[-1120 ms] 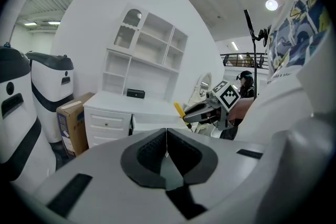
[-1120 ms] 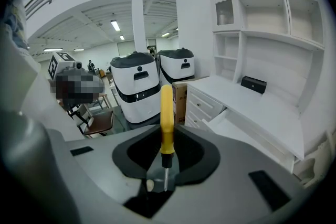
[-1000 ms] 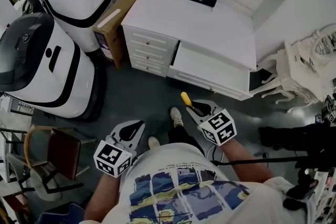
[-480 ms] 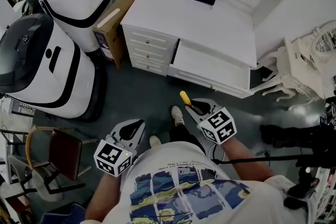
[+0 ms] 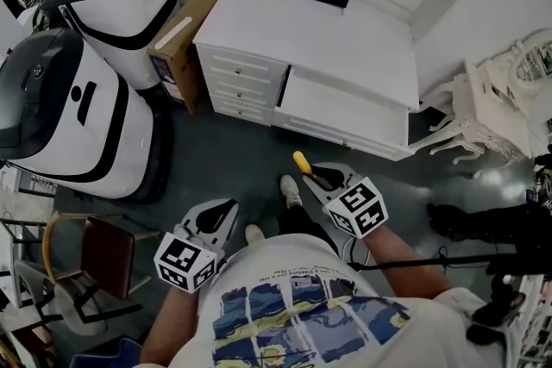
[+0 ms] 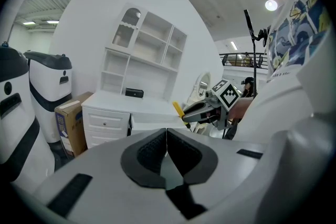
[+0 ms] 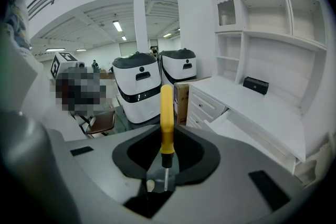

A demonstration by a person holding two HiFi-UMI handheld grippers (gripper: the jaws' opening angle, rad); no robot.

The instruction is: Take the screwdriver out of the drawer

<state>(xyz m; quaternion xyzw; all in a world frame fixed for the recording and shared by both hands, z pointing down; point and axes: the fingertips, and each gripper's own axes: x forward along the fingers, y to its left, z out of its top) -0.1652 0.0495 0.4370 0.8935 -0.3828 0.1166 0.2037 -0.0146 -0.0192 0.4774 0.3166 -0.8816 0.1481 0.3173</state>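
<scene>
Two white machines, cardboard box beside desk (drawer open)

Even, bright indoor light from ceiling strip lamps; soft shadows; gripper views fisheye-curved, dark corners; head view dimmer, sharp.

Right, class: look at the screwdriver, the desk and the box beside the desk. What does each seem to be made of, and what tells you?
The screwdriver has a smooth, slightly glossy yellow handle, likely plastic, and a thin grey shaft with a shine, likely metal. The desk is an even matt white, probably painted wood or board. The box is dull plain brown, so cardboard by its look.
</scene>
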